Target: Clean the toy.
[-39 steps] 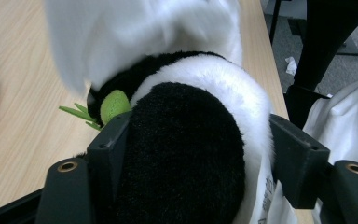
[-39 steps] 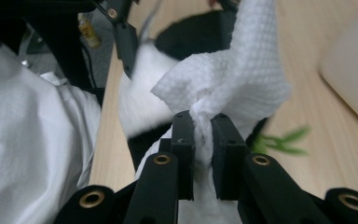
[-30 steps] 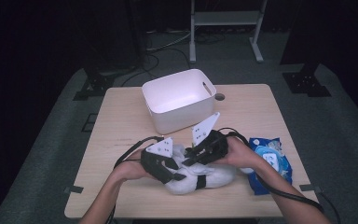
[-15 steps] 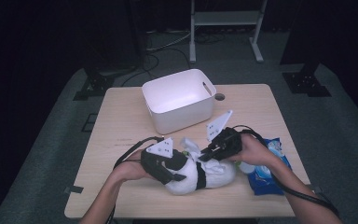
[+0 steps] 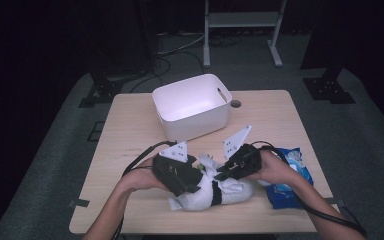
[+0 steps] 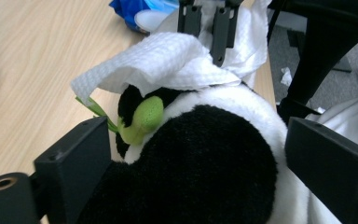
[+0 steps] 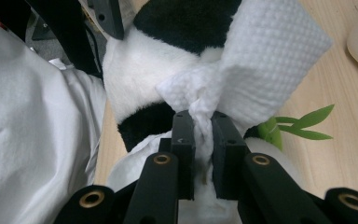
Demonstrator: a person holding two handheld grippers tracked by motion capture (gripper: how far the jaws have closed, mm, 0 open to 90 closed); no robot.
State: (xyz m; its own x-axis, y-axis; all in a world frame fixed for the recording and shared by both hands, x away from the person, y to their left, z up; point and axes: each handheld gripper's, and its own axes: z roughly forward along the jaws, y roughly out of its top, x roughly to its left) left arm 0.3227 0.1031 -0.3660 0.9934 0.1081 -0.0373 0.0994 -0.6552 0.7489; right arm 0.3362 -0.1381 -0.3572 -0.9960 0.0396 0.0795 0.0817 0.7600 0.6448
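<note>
From the high view, the plush panda point(image 5: 205, 192) lay near the front edge of the surface point(image 5: 130, 135), between the two hands, with a white tub point(image 5: 192, 105) behind it and a blue packet point(image 5: 290, 185) to its right. The work looked like wiping the toy with a white paper towel point(image 5: 230, 186).

In the left gripper view, the left tool point(image 6: 205, 186) had just been opening; its jaws stood wide on either side of the panda's black back, not pressing it. It would do well to re-grip before any hard rubbing, or the toy may slide.

In the right gripper view, the right tool point(image 7: 200, 140) was pinched narrow on a twisted bunch of the towel. Short, light strokes should keep that thin bunch from tearing or slipping out.
</note>
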